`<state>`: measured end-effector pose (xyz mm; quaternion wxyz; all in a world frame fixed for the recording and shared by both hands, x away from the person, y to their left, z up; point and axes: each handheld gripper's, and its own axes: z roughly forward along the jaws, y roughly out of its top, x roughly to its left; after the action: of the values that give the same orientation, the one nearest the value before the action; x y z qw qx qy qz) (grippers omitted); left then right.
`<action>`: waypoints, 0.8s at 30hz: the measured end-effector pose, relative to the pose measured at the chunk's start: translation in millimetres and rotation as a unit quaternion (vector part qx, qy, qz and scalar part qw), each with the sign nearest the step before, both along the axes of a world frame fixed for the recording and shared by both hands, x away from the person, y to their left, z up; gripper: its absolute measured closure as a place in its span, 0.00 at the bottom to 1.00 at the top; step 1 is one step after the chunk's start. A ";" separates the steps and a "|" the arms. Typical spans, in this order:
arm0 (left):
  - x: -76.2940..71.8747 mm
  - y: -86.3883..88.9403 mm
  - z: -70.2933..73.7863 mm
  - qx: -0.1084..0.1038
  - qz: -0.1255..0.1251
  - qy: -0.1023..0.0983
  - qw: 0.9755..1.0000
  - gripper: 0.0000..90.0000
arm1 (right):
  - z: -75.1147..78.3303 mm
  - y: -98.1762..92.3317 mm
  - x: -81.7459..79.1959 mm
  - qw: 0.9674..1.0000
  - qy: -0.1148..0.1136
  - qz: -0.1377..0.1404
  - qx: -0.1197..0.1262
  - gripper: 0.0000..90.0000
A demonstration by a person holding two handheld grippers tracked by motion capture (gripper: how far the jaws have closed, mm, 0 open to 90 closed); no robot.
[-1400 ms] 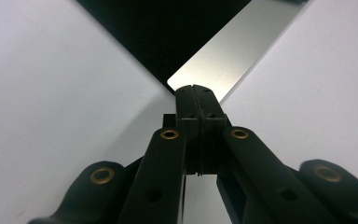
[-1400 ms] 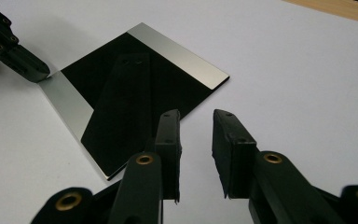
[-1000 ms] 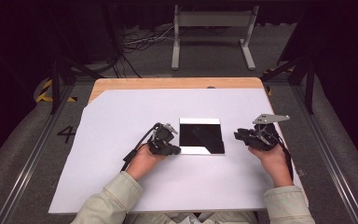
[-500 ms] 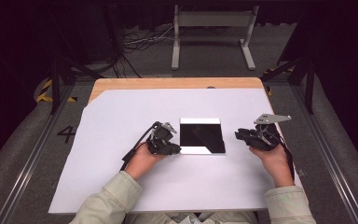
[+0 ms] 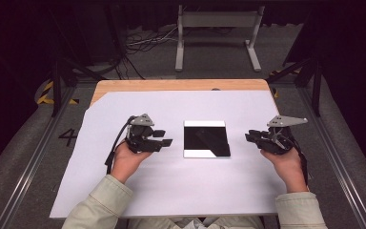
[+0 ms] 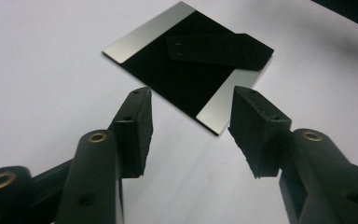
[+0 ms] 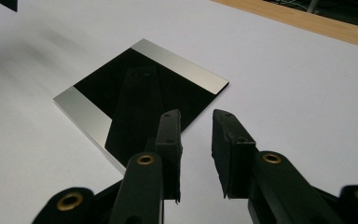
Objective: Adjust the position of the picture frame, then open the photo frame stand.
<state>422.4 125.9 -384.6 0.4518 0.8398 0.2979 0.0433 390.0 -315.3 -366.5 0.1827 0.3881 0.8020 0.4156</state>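
A square, mirror-like dark plate (image 5: 206,139) with pale strips along two edges lies flat on the white sheet (image 5: 171,186). My left gripper (image 5: 164,137) is a short way left of the plate and apart from it. Its jaws have just been opening and now stand wide with nothing between them. In the left gripper view, the plate (image 6: 186,70) lies ahead of the left gripper (image 6: 191,100). My right gripper (image 5: 249,137) hovers off the plate's right edge. In the right gripper view, its jaws (image 7: 196,116) stand narrowly apart around nothing, with the plate (image 7: 140,98) ahead.
The sheet covers a wooden table whose bare edge (image 5: 171,85) shows at the back. Behind the table a metal stand (image 5: 217,24) and cables (image 5: 143,43) sit on the dark floor. Rails run along both sides of the table.
The left gripper has drawn back leftward from the plate's left edge and lifted a little, and its jaws have gone from shut to wide open. The right gripper has stayed put.
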 end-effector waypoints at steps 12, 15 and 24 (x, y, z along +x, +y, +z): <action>-1.7 33.5 -1.6 -0.006 0.005 -0.026 1.000 0.48 | 4.6 5.3 -3.5 0.999 0.005 0.031 -0.021 0.77; -1.7 33.9 -2.4 0.001 -0.005 -0.032 0.999 0.47 | 4.7 8.8 -3.6 0.999 0.008 0.039 -0.022 0.76; 1.3 39.9 -3.7 -0.009 -0.012 -0.025 1.000 0.46 | 4.9 15.5 -3.9 0.998 0.015 0.052 -0.026 0.76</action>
<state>423.7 165.7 -388.3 0.4673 0.8376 0.2772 0.0563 386.1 -299.8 -361.5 0.1589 0.3470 0.8344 0.3977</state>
